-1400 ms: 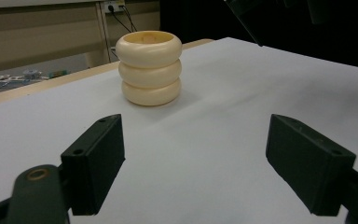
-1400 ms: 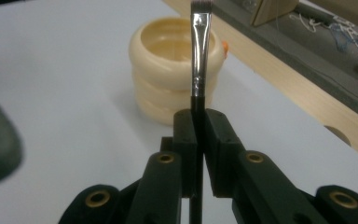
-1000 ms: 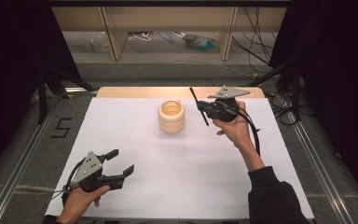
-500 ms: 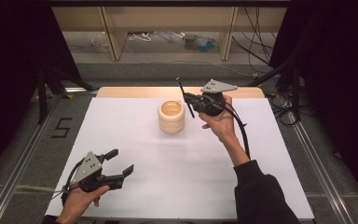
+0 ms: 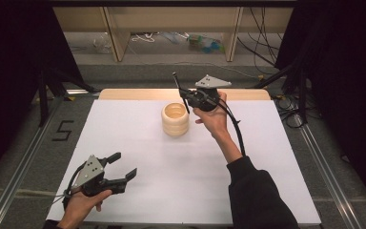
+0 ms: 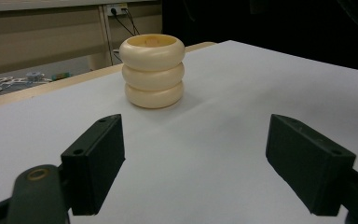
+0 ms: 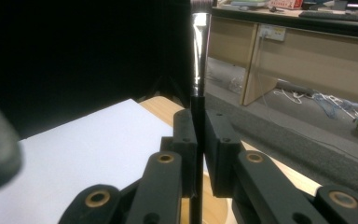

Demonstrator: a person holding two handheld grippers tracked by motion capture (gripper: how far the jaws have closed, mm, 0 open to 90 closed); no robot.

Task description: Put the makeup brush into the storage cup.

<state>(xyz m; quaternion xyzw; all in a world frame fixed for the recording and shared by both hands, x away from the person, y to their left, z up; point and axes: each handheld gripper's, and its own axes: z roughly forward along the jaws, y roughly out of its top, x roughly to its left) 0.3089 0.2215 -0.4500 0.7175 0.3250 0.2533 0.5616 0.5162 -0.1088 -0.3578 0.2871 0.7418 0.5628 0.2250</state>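
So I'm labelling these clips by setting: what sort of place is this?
Probably a lab recording station: a white-topped table hemmed by dark curtains, floor rails beside it, and loose cables by wooden office furniture behind.

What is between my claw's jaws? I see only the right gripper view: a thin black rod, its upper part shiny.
Observer: The high view shows the right claw shut on a thin black rod, its free end pointing up and away from the person.
Operator: Where is the holder?
Observer: The cream ringed holder stands just below and left of your claw.
Operator: Is it empty?
Observer: In the left gripper view nothing sticks out of its open top.
Operator: And the left claw?
Observer: The left claw has open jaws, near the table's front left.
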